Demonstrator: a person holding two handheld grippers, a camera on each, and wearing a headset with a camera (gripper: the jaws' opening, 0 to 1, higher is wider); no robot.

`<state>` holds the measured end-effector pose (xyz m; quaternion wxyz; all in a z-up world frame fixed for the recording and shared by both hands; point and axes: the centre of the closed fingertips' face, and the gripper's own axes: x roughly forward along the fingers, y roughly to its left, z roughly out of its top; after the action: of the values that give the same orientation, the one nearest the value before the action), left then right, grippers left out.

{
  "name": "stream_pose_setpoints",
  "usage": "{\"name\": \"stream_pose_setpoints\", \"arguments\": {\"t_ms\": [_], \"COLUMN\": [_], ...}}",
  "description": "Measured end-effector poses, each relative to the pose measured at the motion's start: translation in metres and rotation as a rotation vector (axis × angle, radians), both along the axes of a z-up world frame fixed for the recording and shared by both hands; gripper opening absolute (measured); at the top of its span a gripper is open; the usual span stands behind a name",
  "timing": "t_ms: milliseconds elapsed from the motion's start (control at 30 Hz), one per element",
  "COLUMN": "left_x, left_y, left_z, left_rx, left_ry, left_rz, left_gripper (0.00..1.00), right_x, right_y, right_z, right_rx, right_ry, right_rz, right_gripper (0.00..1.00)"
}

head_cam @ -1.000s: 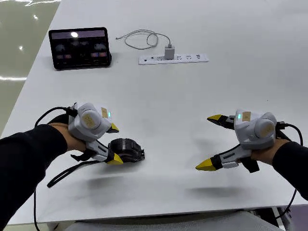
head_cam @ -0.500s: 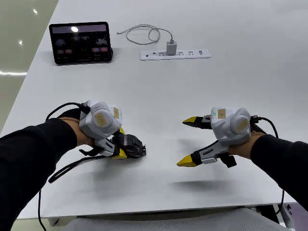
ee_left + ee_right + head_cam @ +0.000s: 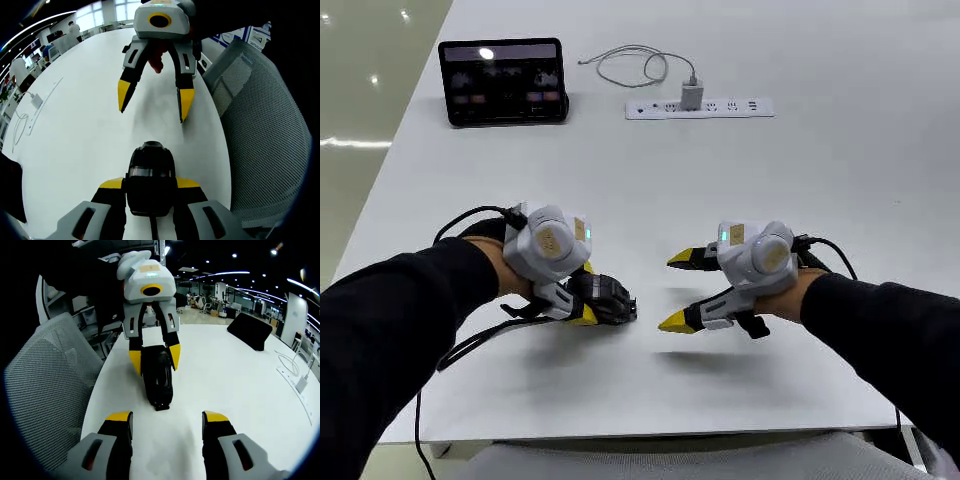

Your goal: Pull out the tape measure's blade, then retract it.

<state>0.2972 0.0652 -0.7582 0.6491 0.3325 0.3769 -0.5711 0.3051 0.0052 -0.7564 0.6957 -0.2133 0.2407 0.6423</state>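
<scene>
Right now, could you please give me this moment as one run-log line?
left gripper: shut on tape measure, on table | right gripper: open, facing it, not touching | pull-out: not yet done

The left gripper was held low, its jaws clamped on the tape measure. The right gripper was pointed toward it, jaws spread wide. Both forearms were angled inward.

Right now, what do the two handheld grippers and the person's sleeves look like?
The left gripper and right gripper match: rounded white-grey housings with tan stickers and a green light, black jaws ending in yellow fingertips, black cables trailing back. Sleeves are black.
</scene>
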Motion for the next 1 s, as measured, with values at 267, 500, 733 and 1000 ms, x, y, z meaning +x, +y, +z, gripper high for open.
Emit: {"name": "stream_pose_setpoints", "arguments": {"t_ms": [267,500,733,1000], "left_x": [0.001,0.000,0.001,0.001], "left_y": [0.001,0.001,0.000,0.000], "left_z": [-0.003,-0.003,-0.003,-0.003], "left_rx": [0.004,-0.002,-0.006,-0.009], "left_ry": [0.015,0.016,0.020,0.017], "left_rz": [-0.019,-0.023,-0.014,-0.004], "left_gripper": [0.32,0.32,0.32,0.32], "right_x": [-0.002,-0.008,-0.011,-0.010], "right_y": [0.018,0.021,0.026,0.030], "right_z": [-0.010,-0.024,-0.029,-0.030], "right_rx": [-0.041,-0.086,-0.102,-0.110], "right_ry": [-0.008,0.006,0.001,-0.017], "right_rz": [0.057,0.085,0.109,0.128], "right_gripper": [0.39,0.24,0.17,0.10]}}
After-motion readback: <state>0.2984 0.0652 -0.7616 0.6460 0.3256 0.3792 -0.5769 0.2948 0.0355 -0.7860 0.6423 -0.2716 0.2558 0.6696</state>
